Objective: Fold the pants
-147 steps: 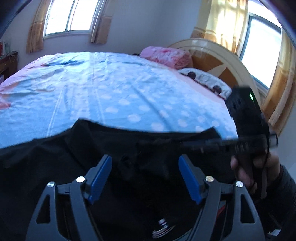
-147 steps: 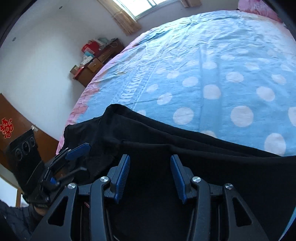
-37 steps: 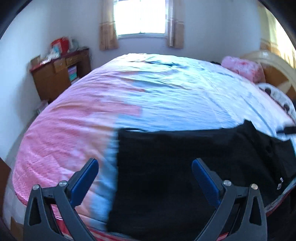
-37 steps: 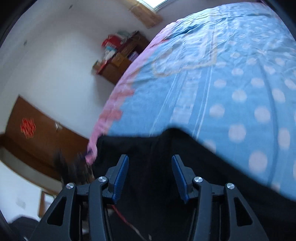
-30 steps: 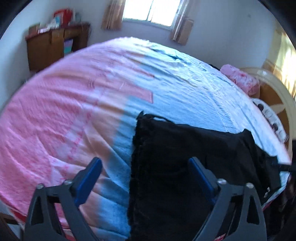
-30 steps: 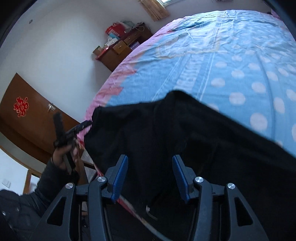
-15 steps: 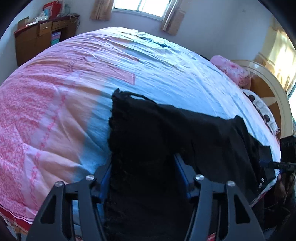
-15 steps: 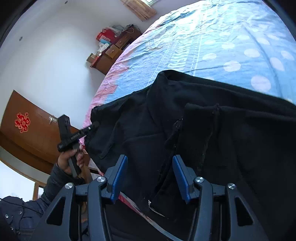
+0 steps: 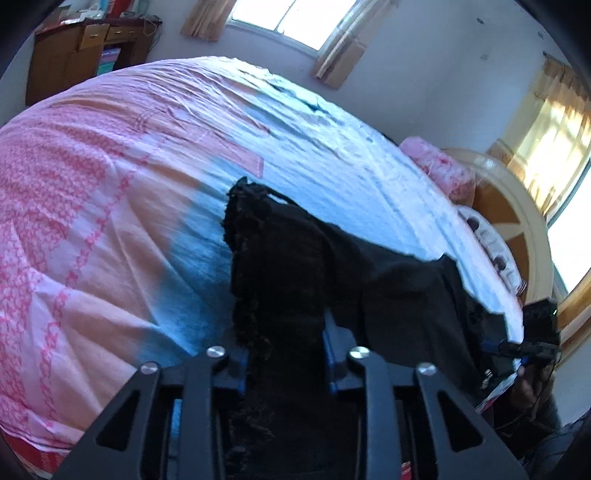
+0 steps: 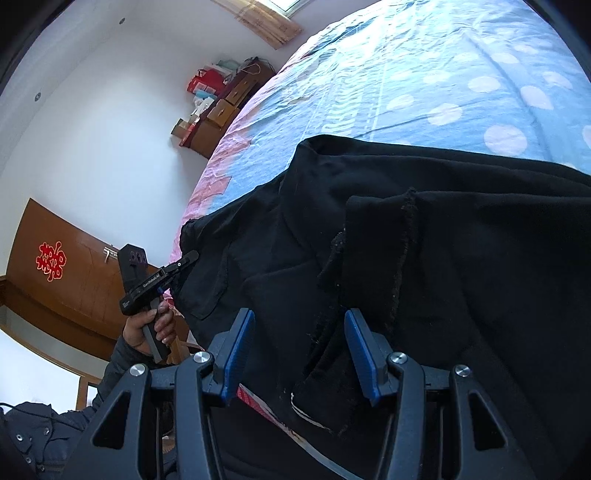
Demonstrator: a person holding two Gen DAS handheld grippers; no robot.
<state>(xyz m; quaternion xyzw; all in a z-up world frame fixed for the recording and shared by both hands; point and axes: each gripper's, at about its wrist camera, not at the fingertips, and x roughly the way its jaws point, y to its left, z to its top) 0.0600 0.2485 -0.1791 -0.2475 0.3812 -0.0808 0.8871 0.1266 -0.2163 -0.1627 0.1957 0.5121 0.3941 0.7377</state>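
left gripper: near, blue-padded fingers pinching the bunched end of the black fabric pants, judged so that end can be lifted over for a fold. right gripper: fingers spread, over the frayed hems at the near bed edge, gripping nothing. pants: partly folded, lying across the near side of the pink-and-blue quilted bed. far: wooden dresser, curtained window.

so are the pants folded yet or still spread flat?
Partly folded. The black pants lie on the bed with a frayed hem doubled over the top layer; the left claw grips one end, the right claw is open.
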